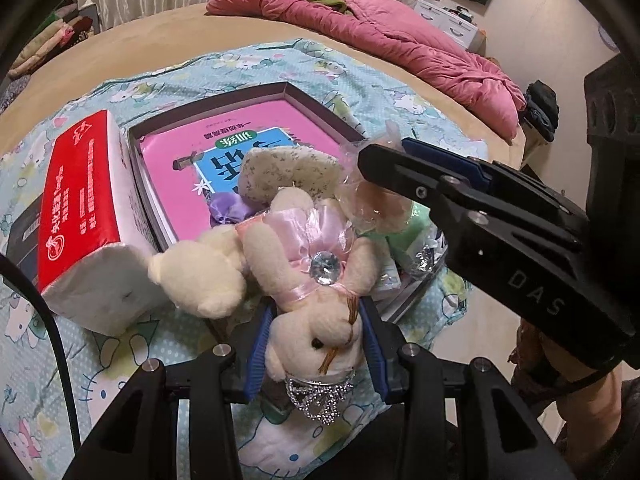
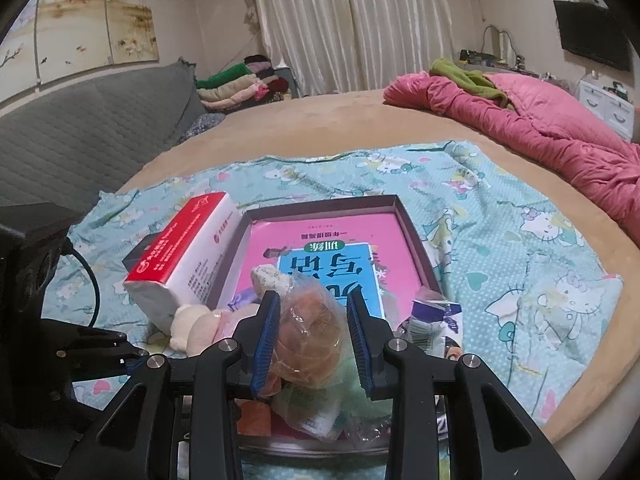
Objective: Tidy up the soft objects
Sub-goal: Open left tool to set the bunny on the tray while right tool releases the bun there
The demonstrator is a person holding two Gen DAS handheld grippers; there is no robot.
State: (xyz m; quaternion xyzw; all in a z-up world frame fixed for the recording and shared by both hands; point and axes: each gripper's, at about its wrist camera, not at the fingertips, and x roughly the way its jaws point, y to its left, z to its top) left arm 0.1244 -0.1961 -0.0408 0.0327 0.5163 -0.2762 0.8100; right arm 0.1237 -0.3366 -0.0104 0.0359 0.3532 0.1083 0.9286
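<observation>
Midway, by the look of it. Left tool (image 1: 316, 344) pinching cream plush rabbit in pink satin dress (image 1: 308, 280) at the head, just short of shallow dark cardboard tray (image 1: 316, 100); right tool (image 2: 312, 340) clamped on clear-wrapped orange plush (image 2: 308, 320) – contents unclear – over the tray's near edge. Neither set down yet.

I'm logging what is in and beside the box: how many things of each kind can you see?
Plush toys: 2, rabbit, bagged toy
Books: 1
Tissue packs: 1
Boxes: 1
Total: 5
</observation>
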